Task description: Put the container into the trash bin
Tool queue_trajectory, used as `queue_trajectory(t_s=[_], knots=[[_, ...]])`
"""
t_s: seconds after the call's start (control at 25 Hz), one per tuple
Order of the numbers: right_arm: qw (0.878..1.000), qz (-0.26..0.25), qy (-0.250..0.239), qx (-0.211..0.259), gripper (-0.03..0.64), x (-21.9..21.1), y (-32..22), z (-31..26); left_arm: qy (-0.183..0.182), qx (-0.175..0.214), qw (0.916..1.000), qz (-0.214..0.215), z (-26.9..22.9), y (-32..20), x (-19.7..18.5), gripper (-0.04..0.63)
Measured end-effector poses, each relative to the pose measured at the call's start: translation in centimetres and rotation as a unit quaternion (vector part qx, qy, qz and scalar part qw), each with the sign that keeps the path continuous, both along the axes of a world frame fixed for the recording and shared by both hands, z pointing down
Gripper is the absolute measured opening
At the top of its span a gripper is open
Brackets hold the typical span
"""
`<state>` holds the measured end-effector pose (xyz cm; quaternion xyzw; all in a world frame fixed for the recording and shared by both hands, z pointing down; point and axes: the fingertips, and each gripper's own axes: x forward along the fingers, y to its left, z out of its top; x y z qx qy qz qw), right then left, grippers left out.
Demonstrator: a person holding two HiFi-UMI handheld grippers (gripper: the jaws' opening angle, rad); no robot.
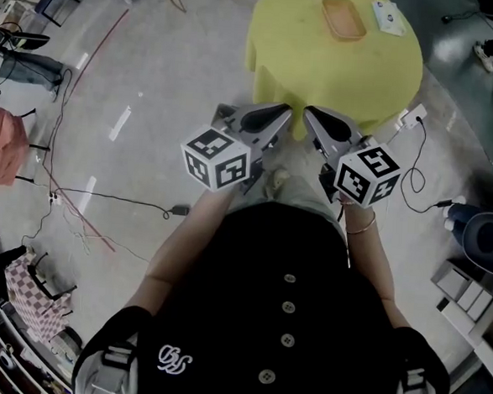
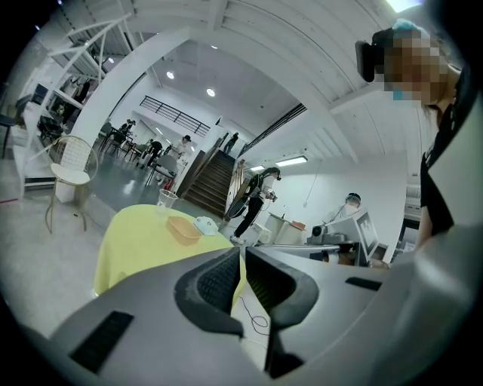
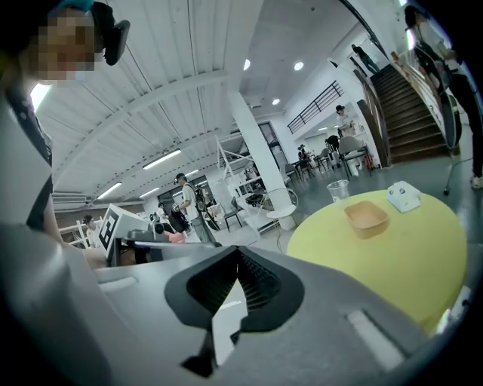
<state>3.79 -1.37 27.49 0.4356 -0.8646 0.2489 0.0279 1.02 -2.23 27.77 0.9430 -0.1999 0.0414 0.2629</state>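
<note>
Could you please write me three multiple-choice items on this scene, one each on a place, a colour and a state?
1. Where is the shallow tan rectangular container? A floor; B round cloth-covered table; C in a gripper.
2. The tablecloth's colour? A yellow; B red; C blue.
3. The left gripper and right gripper are? A wide open; B shut, empty; C holding cups.
B: it lies on the tabletop. A: the cloth shows yellow in every view. B: each gripper view shows its jaws together, nothing between.

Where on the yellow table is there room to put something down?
The near half of the yellow table, from the tan container to the near edge, is bare. The far side is crowded: container, white box, clear cup.
</note>
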Motion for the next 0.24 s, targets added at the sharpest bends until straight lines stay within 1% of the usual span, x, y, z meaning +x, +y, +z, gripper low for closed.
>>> queue_trajectory(t_s=[0.24], knots=[[1.000,-0.005,0.015,0.000,0.005,0.07,-0.30,0.46,0.003,-0.005,1.0000,0.004,0.19,-0.22,0.34,0.032]])
